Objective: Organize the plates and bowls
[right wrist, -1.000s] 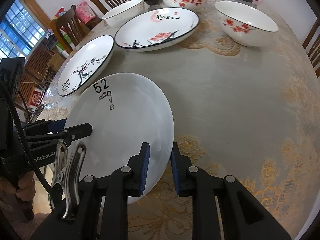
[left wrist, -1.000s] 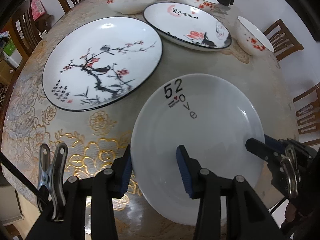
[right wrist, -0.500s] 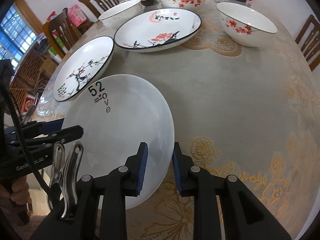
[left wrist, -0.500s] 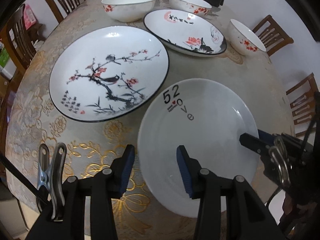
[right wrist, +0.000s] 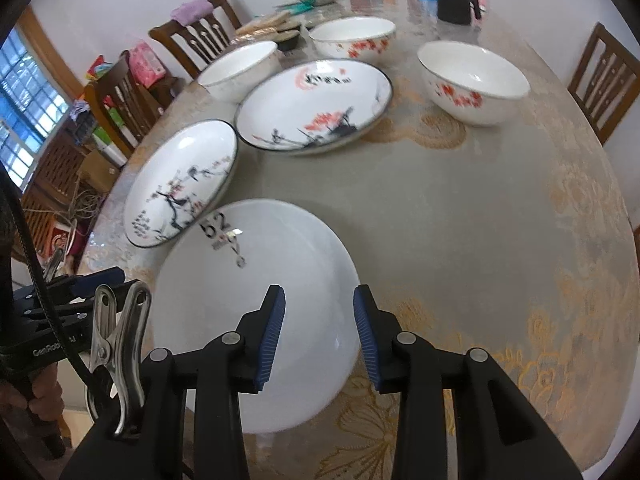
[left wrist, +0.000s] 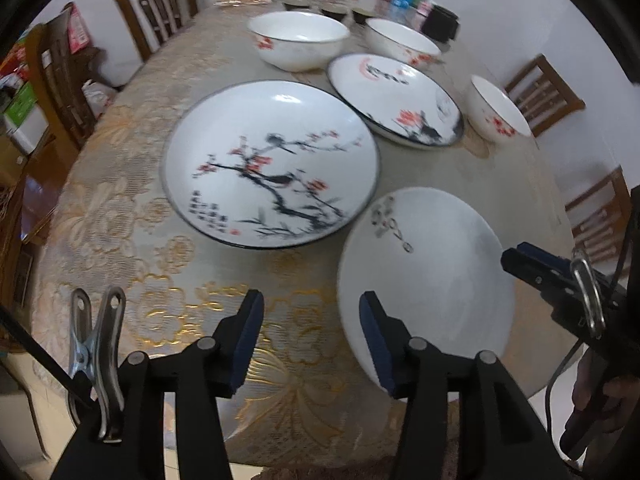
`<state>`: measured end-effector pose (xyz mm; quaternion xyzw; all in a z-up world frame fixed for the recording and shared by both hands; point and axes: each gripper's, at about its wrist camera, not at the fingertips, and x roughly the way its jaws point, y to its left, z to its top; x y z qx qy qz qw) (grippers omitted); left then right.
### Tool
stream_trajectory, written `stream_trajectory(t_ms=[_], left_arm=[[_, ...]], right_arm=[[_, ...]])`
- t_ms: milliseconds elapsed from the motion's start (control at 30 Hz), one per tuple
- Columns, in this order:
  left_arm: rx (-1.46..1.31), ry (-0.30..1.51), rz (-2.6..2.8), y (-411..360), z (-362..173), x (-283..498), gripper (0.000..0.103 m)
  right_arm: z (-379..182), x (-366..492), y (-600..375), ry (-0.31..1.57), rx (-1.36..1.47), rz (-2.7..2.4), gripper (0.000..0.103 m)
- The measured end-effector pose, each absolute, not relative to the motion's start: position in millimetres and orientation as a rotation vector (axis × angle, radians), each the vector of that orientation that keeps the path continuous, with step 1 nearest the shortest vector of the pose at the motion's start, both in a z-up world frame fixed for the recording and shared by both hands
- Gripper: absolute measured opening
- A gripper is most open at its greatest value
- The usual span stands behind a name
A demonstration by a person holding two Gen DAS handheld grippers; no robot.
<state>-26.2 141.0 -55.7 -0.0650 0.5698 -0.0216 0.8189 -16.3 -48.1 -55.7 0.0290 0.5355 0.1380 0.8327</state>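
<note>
Plate (right wrist: 256, 312) lies near table (right wrist: 480, 220) edge, 6 o'clock, overlapping blossom plate (right wrist: 180, 184). Left gripper (left wrist: 310, 340) and right gripper (right wrist: 318, 332) opening, holding nothing. Risk: nudged overhanging rim tips off.

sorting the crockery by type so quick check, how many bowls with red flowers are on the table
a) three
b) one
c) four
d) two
a) The right wrist view shows three white bowls with red flower prints past the plates: one on the left, one at the back and one on the right.
</note>
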Motion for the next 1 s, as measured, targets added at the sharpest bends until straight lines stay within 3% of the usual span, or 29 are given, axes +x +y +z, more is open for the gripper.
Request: stream_trajectory(t_ms=[467, 1000], left_arm=[[-0.149, 1.170, 0.043, 192.2, -36.3, 0.7, 0.060], [-0.095, 1.276, -0.101, 236.9, -85.6, 76.3, 0.060]], right_arm=[[-55.3, 24.8, 9.6, 1.164, 0.087, 0.413, 0.037], [-86.3, 66.0, 65.2, 1.225, 0.129, 0.245, 0.037]])
